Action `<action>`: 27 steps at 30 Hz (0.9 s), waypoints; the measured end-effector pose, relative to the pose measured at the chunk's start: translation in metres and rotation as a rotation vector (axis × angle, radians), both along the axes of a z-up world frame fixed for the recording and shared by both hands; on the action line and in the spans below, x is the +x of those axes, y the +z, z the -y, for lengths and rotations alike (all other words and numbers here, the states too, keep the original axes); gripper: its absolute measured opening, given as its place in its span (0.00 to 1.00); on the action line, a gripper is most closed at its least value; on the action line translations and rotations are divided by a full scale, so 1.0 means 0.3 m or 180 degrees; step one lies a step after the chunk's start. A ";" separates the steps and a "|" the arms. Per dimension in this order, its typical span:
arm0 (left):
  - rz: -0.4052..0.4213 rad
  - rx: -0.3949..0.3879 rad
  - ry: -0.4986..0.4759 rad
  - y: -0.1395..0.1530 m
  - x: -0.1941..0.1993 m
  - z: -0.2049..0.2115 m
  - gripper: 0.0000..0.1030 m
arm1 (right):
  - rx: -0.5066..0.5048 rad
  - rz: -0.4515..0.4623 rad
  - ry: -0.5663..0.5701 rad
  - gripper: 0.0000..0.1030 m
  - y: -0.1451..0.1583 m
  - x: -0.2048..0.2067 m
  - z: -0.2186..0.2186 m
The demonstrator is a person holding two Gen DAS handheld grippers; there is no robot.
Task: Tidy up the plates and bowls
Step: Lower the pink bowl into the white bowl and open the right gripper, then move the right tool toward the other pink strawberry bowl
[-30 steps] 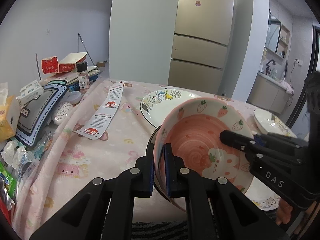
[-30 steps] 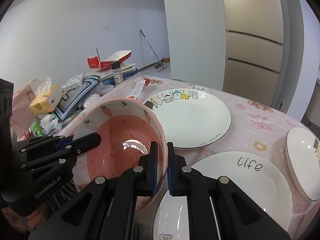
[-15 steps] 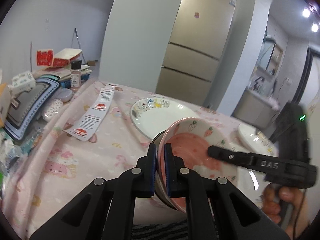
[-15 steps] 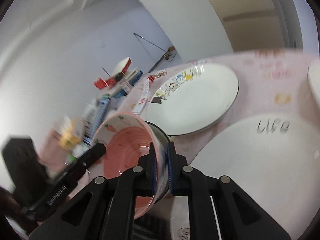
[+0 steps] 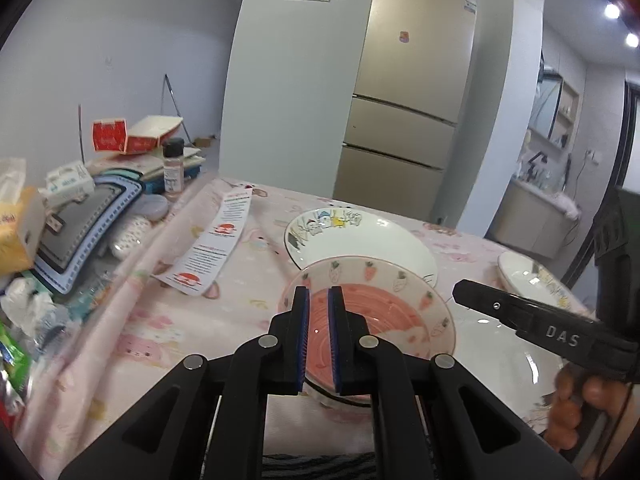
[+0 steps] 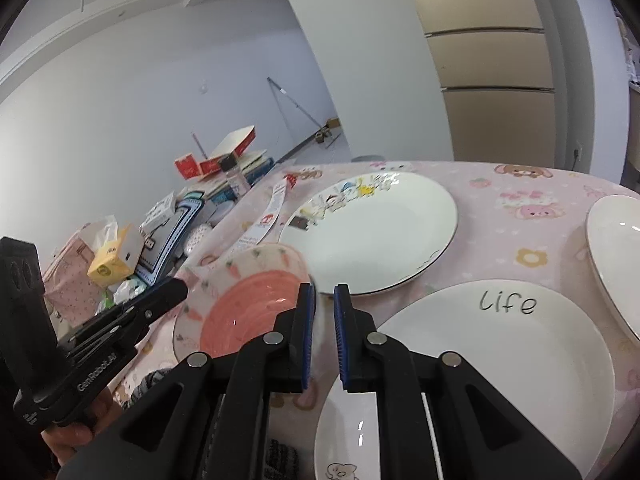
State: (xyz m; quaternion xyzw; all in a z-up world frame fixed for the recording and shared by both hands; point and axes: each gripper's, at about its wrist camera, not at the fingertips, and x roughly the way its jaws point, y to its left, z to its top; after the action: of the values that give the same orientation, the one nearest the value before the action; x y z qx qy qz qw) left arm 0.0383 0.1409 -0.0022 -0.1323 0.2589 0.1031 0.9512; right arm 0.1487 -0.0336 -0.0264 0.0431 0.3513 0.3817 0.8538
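Status: roughly one item handled, most still to go.

- Bowl (image 5: 372, 320) sits level at the near edge of the tablecloth (image 5: 240, 312), just in front of the cartoon plate (image 6: 380, 232). A dark rim (image 5: 344, 400) shows under its near side, so it may be nested on another dish (can't confirm from these views).
- Your left gripper (image 5: 319, 292) is narrow, with its fingers over the bowl's near-left side. I can't tell whether the pads are pinching the rim or only hovering.
- Your right gripper (image 6: 324, 290) is also narrow and holds nothing. Only cloth shows between the pads, and the bowl's rim is just to their left.
- Plates aren't gathered yet. The cartoon plate, the "life" plate (image 6: 480, 360) and a third plate (image 6: 616, 256) each lie separately on the cloth, near one another but not stacked.

Remaining, as I read it: make sure you're clear of the bowl, then stack the three plates into one pile. The clutter on the far left isn't part of the job.
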 end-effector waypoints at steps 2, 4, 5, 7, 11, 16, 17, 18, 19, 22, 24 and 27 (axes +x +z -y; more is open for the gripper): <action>-0.0009 0.0028 0.0060 0.001 -0.002 -0.003 0.08 | -0.0005 0.0015 -0.0093 0.28 0.004 0.007 0.009; -0.0008 0.0048 0.0129 0.001 -0.004 -0.009 0.08 | 0.0025 0.0021 -0.0202 0.63 0.009 0.017 0.023; -0.0002 0.0036 0.0130 0.001 -0.005 -0.011 0.08 | 0.0070 0.0027 -0.0264 0.69 0.013 0.019 0.033; 0.0004 -0.0012 0.0098 0.000 -0.003 -0.015 0.09 | 0.0133 0.0024 -0.0300 0.71 0.024 0.022 0.047; -0.0004 0.0013 0.0085 0.003 0.001 -0.007 0.53 | 0.0194 0.0094 -0.0305 0.98 0.042 0.019 0.058; 0.0179 0.0315 0.0159 0.030 -0.022 0.027 1.00 | 0.0148 0.0232 -0.0207 1.00 0.067 0.000 0.043; 0.0160 0.0367 0.0161 0.028 -0.018 0.033 1.00 | 0.0121 0.0302 -0.0215 1.00 0.074 -0.008 0.039; 0.0140 0.0396 0.0158 0.028 -0.015 0.037 1.00 | 0.0099 0.0377 -0.0227 1.00 0.082 -0.017 0.037; 0.0124 0.0417 0.0151 0.026 -0.013 0.042 1.00 | 0.0066 0.0450 -0.0246 1.00 0.091 -0.026 0.035; 0.0077 0.0506 0.0169 0.024 -0.009 0.056 1.00 | 0.0042 0.0623 -0.0244 1.00 0.121 -0.052 0.037; 0.0097 0.0537 0.0159 0.028 -0.011 0.062 1.00 | 0.0073 0.0683 -0.0251 1.00 0.147 -0.062 0.048; 0.0140 0.0526 0.0122 0.036 -0.013 0.073 1.00 | 0.0126 0.0799 -0.0253 1.00 0.200 -0.085 0.074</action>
State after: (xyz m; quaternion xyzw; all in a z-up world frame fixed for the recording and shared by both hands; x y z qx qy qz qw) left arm 0.0343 0.1192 0.0087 -0.0605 0.2260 0.1394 0.9622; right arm 0.1233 -0.0559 0.0337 0.0257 0.2322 0.3569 0.9045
